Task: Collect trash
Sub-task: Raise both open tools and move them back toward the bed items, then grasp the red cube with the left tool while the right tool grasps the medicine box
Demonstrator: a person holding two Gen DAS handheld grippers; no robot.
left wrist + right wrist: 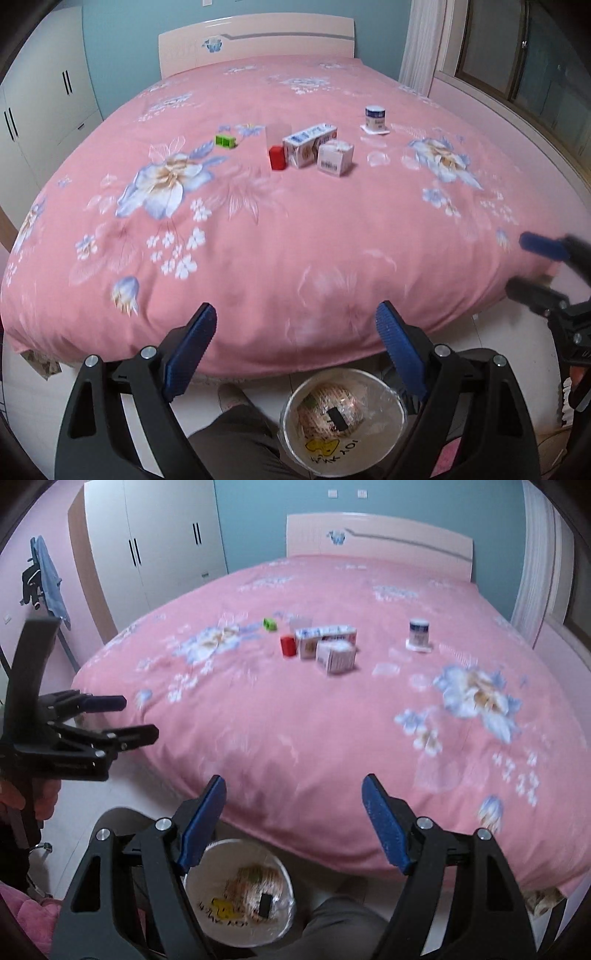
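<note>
Both grippers hang near the foot of the pink bed (295, 229). The left gripper (295, 350) has its two blue fingers wide apart and holds nothing. The right gripper (293, 825) is wide apart too, with nothing in it. Far off on the bed lie two white boxes, a long one (308, 144) and a small one (335, 157), one red block (277, 157), one green block (225, 141) and one white jar (375, 117) to the right. One white bin (341, 417) sits on the floor below, with some wrappers in it.

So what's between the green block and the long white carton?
In the left wrist view, a clear plastic cup and a red block lie between the green block and the carton.
</note>
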